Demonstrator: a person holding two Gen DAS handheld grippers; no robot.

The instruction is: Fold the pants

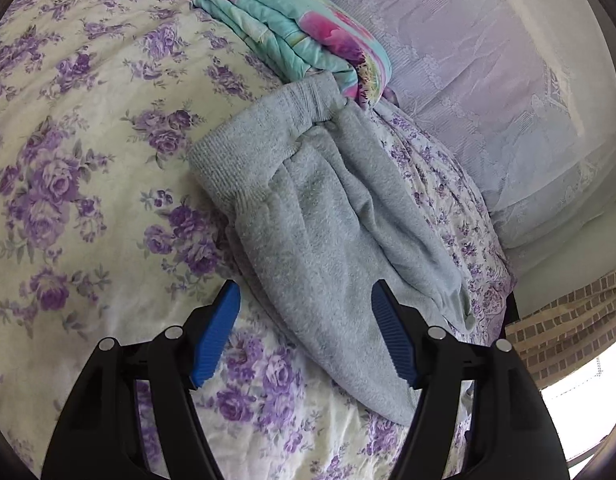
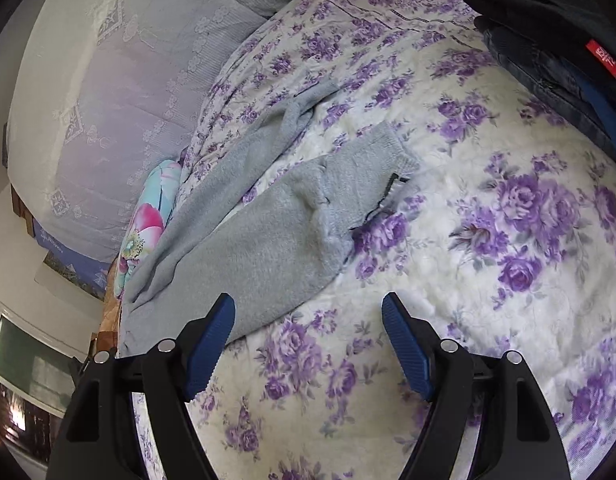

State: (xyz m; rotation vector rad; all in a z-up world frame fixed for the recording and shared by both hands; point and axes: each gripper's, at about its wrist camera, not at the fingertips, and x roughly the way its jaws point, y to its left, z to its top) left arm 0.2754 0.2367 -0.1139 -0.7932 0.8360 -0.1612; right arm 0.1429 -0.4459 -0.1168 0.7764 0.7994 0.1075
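Grey sweatpants (image 1: pixel 331 224) lie crumpled on the purple-flowered bedspread (image 1: pixel 68 160). Their ribbed band (image 1: pixel 228 172) points away from me in the left wrist view. My left gripper (image 1: pixel 304 288) hovers open over the near part of the pants; grey cloth lies between its blue pads (image 1: pixel 218 332) without being pressed. In the right wrist view the pants (image 2: pixel 268 240) stretch from lower left to a ribbed end (image 2: pixel 387 156) with a dark tag. My right gripper (image 2: pixel 308 299) is open just above their near edge, with mostly bedspread between its fingers.
A folded teal and pink quilt (image 1: pixel 288 28) lies against the far end of the pants. Lavender lace pillows (image 1: pixel 487 80) sit beyond it. A pile of dark clothes with a red label (image 2: pixel 603 60) rests at the upper right of the right wrist view.
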